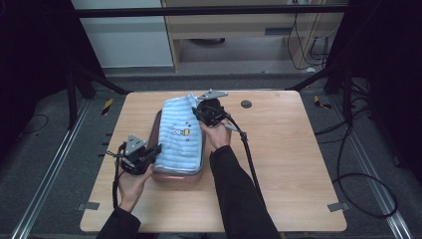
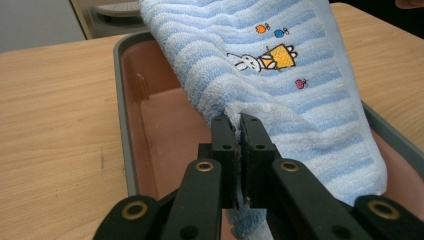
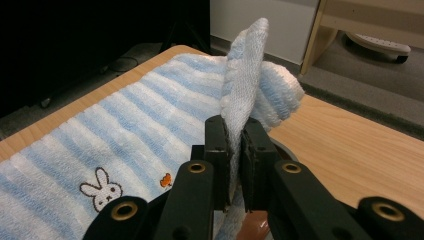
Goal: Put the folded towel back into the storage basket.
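Blue-and-white striped towel [image 1: 180,135] with rabbit embroidery [image 2: 248,62] draped over a pink tray [image 1: 176,176] with grey rim, mid-left on the wooden tabletop [image 1: 288,159]; left gripper [image 1: 157,149] clamped on the towel's near-left edge, jaws nearly closed with terry pinched between them; right gripper [image 1: 199,112] clamped on the far corner, fabric standing up in a fold above the jaws; towel stretched between the two, tilted across the tray; tray's pink floor exposed beside the towel in the left gripper view; small dark disc [image 1: 246,104] on the tabletop, far side.
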Demonstrator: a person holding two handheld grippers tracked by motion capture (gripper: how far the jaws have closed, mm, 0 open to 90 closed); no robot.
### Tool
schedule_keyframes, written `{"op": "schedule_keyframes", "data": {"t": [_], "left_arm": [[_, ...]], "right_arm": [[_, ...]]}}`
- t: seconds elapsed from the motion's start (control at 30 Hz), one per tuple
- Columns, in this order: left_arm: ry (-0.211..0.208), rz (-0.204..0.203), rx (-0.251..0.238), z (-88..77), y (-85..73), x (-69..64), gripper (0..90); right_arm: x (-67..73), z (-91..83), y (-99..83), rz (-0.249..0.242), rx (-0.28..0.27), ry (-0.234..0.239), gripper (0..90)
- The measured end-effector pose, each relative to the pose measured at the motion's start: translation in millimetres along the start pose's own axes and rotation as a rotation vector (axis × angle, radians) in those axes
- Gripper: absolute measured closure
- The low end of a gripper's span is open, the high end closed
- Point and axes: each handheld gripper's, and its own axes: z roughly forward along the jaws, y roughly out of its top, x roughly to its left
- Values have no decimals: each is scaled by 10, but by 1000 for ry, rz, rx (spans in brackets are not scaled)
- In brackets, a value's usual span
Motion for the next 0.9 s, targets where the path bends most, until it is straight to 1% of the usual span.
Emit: {"op": "schedule_keyframes", "data": {"t": [0.1, 0.3, 0.47, 0.63, 0.67, 0.7, 0.8, 0.83, 0.87, 0.9], "left_arm": [[7, 2, 14, 15, -26, 5, 860], [6, 3, 40, 69, -95, -9, 860], [9, -2, 54, 72, -121, -5, 860], [8, -20, 69, 86, -150, -3, 859], [3, -35, 81, 92, -160, -8, 858], [13, -19, 79, 96, -161, 7, 856], [26, -18, 93, 111, -173, 20, 852], [27, -20, 104, 121, -178, 25, 850], [30, -24, 120, 133, -182, 31, 842], [30, -29, 124, 140, -186, 38, 828]], "right_arm": [[7, 23, -35, 1, 10, 1, 839], [5, 81, -115, 6, 31, -1, 837], [9, 122, -169, 7, 46, -1, 836], [19, 155, -223, 9, 61, -2, 833], [17, 175, -249, 9, 71, -2, 826], [15, 186, -263, 5, 78, -4, 822], [11, 218, -300, 4, 100, 0, 810], [13, 228, -310, 7, 109, 4, 800], [11, 237, -320, 0, 116, 2, 786], [16, 246, -331, -1, 121, 3, 771]]}}
